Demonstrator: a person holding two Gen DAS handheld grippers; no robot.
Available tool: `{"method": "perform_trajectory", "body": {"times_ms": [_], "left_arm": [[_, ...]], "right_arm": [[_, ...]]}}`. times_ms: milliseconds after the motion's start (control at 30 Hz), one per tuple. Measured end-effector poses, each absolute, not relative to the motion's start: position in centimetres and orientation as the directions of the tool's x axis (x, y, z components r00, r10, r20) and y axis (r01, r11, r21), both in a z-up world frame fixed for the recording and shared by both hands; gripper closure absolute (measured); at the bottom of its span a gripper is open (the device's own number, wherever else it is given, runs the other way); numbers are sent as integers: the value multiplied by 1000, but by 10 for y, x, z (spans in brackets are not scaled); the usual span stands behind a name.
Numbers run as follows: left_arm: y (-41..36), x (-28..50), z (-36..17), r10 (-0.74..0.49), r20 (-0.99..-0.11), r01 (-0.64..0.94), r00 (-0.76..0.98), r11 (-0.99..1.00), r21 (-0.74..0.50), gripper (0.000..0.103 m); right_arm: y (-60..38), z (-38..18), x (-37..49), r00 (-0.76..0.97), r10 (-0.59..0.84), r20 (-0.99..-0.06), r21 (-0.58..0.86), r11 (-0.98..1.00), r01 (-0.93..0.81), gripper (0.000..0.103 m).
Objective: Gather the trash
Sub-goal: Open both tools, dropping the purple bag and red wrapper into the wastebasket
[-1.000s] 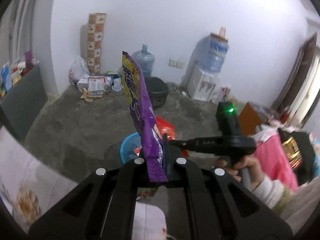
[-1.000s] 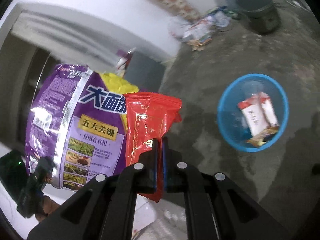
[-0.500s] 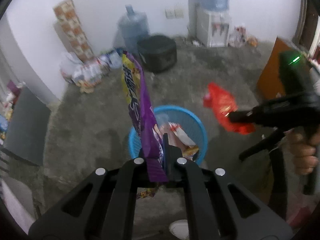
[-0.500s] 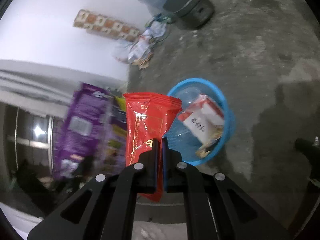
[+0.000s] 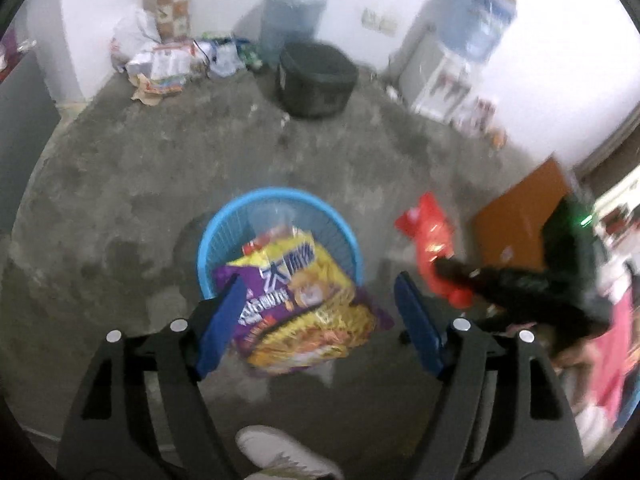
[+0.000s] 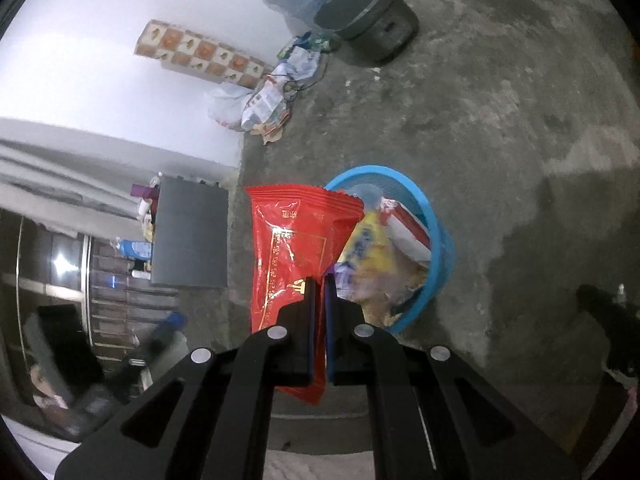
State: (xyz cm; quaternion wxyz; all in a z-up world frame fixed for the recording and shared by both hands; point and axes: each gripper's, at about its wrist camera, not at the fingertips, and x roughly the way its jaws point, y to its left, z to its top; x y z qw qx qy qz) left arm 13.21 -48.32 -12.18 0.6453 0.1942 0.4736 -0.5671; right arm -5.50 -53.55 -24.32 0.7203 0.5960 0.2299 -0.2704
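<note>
My left gripper [image 5: 320, 294] is open above the blue basket [image 5: 224, 224]. The purple and yellow noodle bag [image 5: 300, 304] lies free between its fingers, dropping onto the basket's near rim over other wrappers. My right gripper [image 6: 319, 280] is shut on a red snack packet [image 6: 296, 240], held upright beside the blue basket [image 6: 440, 248]. The noodle bag [image 6: 372, 256] shows blurred in the basket. In the left wrist view the red packet [image 5: 430, 240] and the right gripper [image 5: 444, 268] are to the basket's right.
Concrete floor. A black pot [image 5: 316, 78], water jugs [image 5: 290, 8], a dispenser [image 5: 440, 76] and a pile of papers [image 5: 160, 68] stand by the far wall. An orange box [image 5: 520, 216] sits at right. A white shoe [image 5: 280, 456] is near the bottom.
My left gripper opened and let go of the noodle bag, which fell toward the basket. Both grippers moved over the basket; the right still holds the red packet.
</note>
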Motion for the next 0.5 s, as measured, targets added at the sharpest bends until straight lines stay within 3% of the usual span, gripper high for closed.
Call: {"method": "perform_trajectory", "body": {"times_ms": [133,233,400,500], "left_arm": [[-451,157,-80,-629,-774,886,-76,314,-342,31],[-415,168,-56,-662,-749,873,-34,346,-345,31],[-338,187,-29,-669,-741,843,67,435,-316,31],[-294,196,-24,-654,-747,810,115,497,-311,31]], "right_arm": [[-533,-227,-19,747,-87,-659,711,253,657,99],[-529,-231,29,695,-12,-719,642,371,671,98],[-527,-325,113,370,116,-922,368,560,742,98],[-532,-398,138,139,213,-967,242,603,760,98]]}}
